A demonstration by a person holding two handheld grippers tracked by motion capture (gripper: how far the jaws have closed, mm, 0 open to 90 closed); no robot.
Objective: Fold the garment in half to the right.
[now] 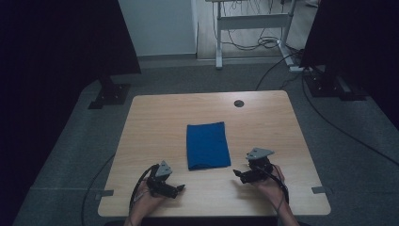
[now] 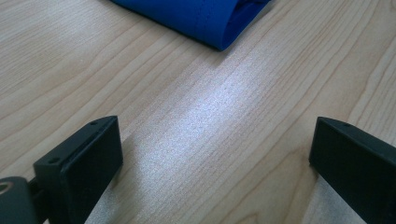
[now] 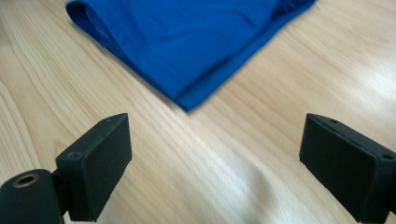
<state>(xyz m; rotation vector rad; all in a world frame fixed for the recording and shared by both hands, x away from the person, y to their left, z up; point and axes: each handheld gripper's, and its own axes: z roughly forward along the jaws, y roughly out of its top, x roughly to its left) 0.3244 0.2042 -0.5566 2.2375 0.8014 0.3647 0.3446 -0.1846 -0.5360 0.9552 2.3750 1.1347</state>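
Note:
A folded blue cloth point(image 1: 207, 145) lies flat in the middle of the wooden table point(image 1: 155, 117). My left gripper point(image 1: 179, 189) rests low near the front edge, left of the cloth's near end, open with nothing between its jaws. In the left gripper view a corner of the blue cloth point(image 2: 205, 18) lies ahead, beyond my left gripper point(image 2: 215, 154). My right gripper point(image 1: 237, 174) sits just right of the cloth's near corner, open and empty. In the right gripper view the folded blue cloth point(image 3: 187, 42) lies close ahead of my right gripper point(image 3: 215, 163).
A round cable hole point(image 1: 239, 103) sits near the table's far edge. Black stands point(image 1: 110, 92) and cables point(image 1: 329, 122) lie on the grey floor around the table. A white desk frame point(image 1: 249, 23) stands at the back.

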